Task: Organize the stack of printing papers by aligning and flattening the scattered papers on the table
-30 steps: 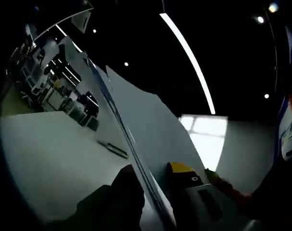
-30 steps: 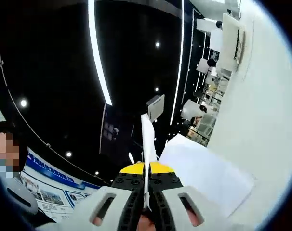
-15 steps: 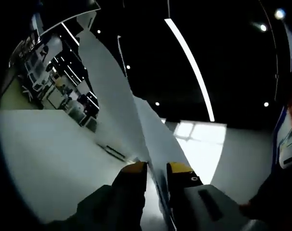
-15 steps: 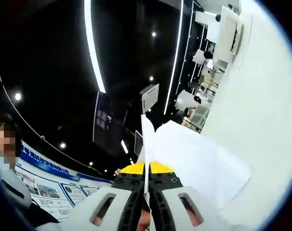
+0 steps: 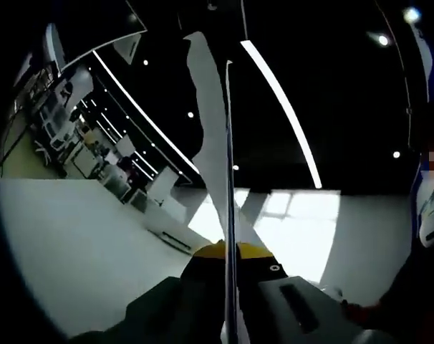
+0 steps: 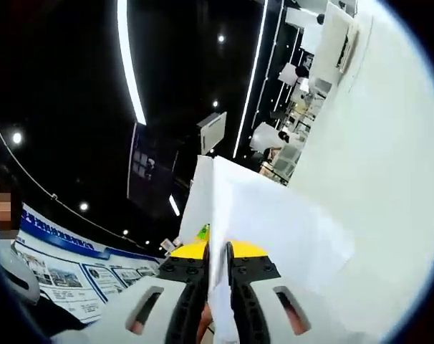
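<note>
The printing papers (image 5: 211, 136) stand edge-on in the left gripper view, rising from between the yellow-tipped jaws toward the dark ceiling. My left gripper (image 5: 229, 252) is shut on their lower edge. In the right gripper view the same papers (image 6: 274, 215) fan out to the right as a white stack, tilted above the white table (image 6: 389, 158). My right gripper (image 6: 217, 254) is shut on the near edge of that stack, with the sheets pinched between its black and yellow jaws. The sheets are lifted off the table (image 5: 74, 251).
A person's sleeve (image 5: 428, 222) shows at the right edge of the left gripper view, and a person (image 6: 9, 272) stands at the left of the right gripper view. Desks and equipment (image 5: 74, 136) fill the far room beyond the table. Posters (image 6: 66, 287) line a wall.
The left jaws, slightly apart half a second ago, have come together on the papers, which now stand straighter. In the right gripper view the sheets have gathered closer and thicker between the jaws.
</note>
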A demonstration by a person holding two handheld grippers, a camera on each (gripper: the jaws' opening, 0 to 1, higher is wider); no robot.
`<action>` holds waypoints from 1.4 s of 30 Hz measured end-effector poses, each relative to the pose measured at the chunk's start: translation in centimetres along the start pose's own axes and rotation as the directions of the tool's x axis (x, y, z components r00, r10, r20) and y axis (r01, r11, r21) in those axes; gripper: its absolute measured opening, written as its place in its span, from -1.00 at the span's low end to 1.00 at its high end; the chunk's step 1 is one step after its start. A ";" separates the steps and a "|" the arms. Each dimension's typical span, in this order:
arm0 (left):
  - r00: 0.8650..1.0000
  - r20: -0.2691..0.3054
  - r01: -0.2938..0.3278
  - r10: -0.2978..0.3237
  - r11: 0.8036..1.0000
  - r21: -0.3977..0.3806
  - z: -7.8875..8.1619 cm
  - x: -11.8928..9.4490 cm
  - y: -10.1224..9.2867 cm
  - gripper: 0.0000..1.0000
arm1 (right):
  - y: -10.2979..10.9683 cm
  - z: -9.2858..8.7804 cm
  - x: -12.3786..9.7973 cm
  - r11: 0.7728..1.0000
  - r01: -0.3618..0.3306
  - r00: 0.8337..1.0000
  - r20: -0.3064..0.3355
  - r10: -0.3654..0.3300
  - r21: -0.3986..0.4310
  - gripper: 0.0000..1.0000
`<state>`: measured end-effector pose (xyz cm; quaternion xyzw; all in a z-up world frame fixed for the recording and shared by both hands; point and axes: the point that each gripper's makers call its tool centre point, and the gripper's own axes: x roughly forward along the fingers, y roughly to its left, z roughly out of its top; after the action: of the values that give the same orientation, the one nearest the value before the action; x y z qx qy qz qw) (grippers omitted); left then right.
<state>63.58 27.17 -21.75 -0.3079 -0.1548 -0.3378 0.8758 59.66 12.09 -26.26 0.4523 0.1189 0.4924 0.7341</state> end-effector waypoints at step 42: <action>0.897 -0.052 0.441 -0.438 0.896 0.046 7.6 13.6 -18.3 -0.90 | 5.5 8.3 0.1 0.952 -0.303 0.920 0.248 0.305 -0.046 0.52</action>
<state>60.37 14.66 -1.49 -0.2333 -0.2120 -0.5285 0.7883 61.43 8.20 -17.30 0.5215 -0.0485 0.5391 0.6595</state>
